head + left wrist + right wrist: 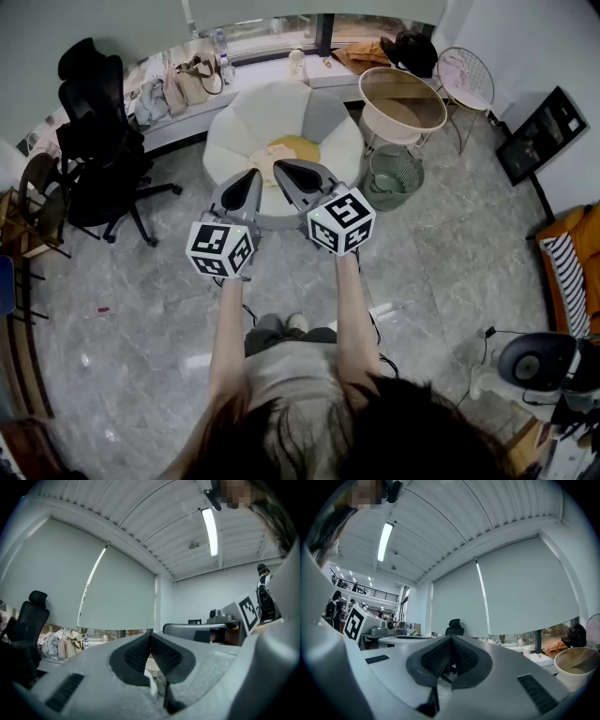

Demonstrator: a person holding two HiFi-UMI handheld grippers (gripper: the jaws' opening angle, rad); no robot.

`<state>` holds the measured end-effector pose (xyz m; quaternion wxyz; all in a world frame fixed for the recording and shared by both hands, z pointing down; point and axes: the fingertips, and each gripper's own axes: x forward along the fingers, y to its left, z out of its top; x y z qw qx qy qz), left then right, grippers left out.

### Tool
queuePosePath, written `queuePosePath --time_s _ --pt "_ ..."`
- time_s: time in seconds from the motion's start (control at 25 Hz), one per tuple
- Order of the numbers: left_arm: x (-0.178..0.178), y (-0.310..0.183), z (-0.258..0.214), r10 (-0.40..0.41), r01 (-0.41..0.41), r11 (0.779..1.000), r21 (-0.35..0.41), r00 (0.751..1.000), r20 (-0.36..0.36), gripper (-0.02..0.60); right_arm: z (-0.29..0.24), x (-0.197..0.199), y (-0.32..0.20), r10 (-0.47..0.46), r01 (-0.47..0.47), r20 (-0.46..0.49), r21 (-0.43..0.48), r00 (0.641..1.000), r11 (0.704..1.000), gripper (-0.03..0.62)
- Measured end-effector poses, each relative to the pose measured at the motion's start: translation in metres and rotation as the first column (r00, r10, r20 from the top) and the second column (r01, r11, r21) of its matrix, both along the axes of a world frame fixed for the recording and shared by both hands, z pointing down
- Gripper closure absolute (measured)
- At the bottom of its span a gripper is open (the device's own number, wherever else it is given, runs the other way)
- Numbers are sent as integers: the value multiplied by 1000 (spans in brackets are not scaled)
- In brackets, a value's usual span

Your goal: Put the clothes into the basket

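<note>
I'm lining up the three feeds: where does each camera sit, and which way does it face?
Head view: on the head, steeply down at white chair and basket; forearms, left gripper, right gripper show.
Left gripper view: on that gripper, level toward the blind; own shut jaws.
Right gripper view: likewise, blind ahead.
All share the black office chair.

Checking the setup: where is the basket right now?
In the head view, the basket stands on the floor, right of the white chair and beside the round table.
</note>
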<state>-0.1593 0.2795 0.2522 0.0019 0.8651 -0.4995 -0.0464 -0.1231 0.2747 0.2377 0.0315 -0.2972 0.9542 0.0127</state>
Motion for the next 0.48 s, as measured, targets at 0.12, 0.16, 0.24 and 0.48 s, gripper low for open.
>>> queuePosePath --time_s 0.12,0.16,0.24,0.48 --pt "1 6 2 2 -2 1000 -17 1000 -2 571 2 2 6 3 -3 2 -20 1000 1000 585" --pt "1 7 2 3 -3 1000 -19 1000 -2 571 2 2 6 3 -3 2 -23 1000 1000 585" --pt "0 7 2 2 -2 1000 -19 1000 -2 571 3 1 6 2 -2 1 -24 1000 1000 585" --pt "-2 6 0 -1 1 1000 -23 1000 -1 571 3 2 3 8 -8 3 -31 1000 999 585"
